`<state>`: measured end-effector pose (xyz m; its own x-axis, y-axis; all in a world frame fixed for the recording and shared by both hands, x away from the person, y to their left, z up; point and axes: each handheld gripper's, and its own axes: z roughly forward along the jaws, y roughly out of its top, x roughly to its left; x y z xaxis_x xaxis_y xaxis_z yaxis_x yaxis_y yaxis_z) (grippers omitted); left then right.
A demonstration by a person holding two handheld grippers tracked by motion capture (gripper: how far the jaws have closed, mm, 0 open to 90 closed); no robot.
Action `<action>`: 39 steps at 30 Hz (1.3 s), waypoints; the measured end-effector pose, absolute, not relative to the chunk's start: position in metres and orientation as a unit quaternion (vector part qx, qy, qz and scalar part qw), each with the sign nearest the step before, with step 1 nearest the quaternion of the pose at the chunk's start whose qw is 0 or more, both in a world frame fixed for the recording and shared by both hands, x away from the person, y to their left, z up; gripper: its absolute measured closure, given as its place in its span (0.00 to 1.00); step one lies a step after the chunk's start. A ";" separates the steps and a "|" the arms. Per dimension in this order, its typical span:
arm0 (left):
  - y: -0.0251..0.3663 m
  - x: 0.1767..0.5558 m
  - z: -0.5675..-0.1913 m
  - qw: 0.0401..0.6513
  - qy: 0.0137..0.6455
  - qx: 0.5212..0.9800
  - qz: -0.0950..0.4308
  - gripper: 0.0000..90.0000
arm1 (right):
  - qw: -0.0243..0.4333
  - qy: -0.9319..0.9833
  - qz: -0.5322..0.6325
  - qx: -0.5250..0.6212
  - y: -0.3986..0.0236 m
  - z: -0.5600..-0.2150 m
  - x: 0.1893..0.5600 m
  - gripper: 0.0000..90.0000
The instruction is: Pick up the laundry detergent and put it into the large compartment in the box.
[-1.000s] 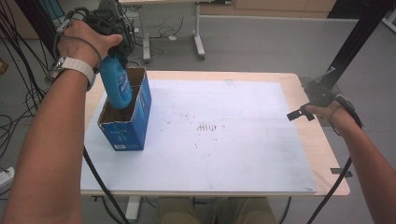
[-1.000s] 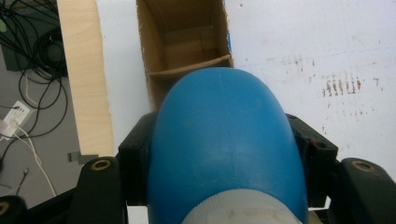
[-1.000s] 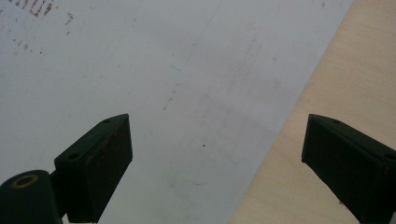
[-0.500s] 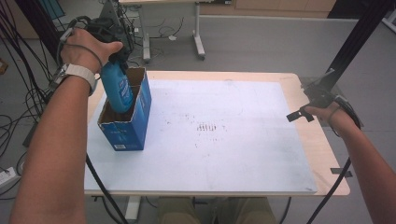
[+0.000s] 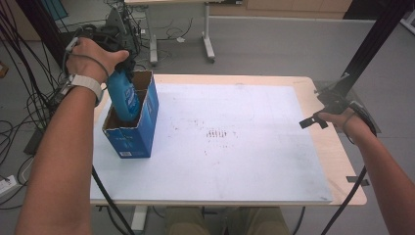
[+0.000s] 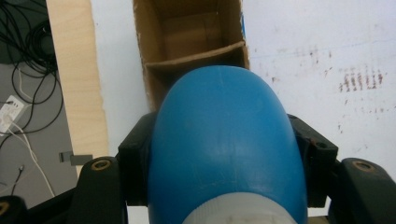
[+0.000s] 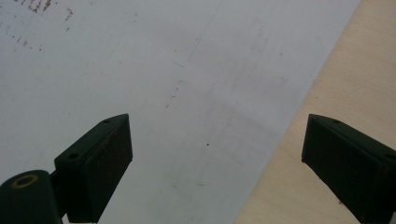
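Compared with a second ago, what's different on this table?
The left gripper, clamped on the blue bottle, has sunk, pushing the bottle deeper into the blue cardboard box. The box and the open right gripper at the table's edge have not moved.

High overhead; two close gripper views; shared white mat (image 5: 244,147)

The worktop (image 5: 329,147) is pale wood with rounded corners; a white sheet (image 5: 235,161) covers most of it, leaving bare wood along the far and right edges; the sheet carries faint reddish-brown marks near its middle; a blue cardboard box (image 5: 132,139), open on top with a divider inside, stands on the sheet at its left edge.
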<state>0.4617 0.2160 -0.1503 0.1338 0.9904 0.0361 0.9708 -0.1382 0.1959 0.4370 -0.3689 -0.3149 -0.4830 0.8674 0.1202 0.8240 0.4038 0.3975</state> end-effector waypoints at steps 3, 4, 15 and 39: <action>0.216 0.462 -0.156 0.060 0.652 0.752 0.076 0.42 | 0.053 0.836 0.205 0.506 -0.370 -0.315 0.436 0.09; 0.217 0.463 -0.158 0.059 0.654 0.751 0.073 0.42 | 0.053 0.836 0.206 0.506 -0.370 -0.315 0.436 0.09; 0.217 0.465 -0.177 0.050 0.651 0.754 0.079 0.42 | 0.051 0.835 0.205 0.508 -0.371 -0.318 0.435 0.09; 0.217 0.467 -0.211 0.036 0.643 0.761 0.081 0.42 | 0.047 0.832 0.205 0.514 -0.376 -0.324 0.433 0.09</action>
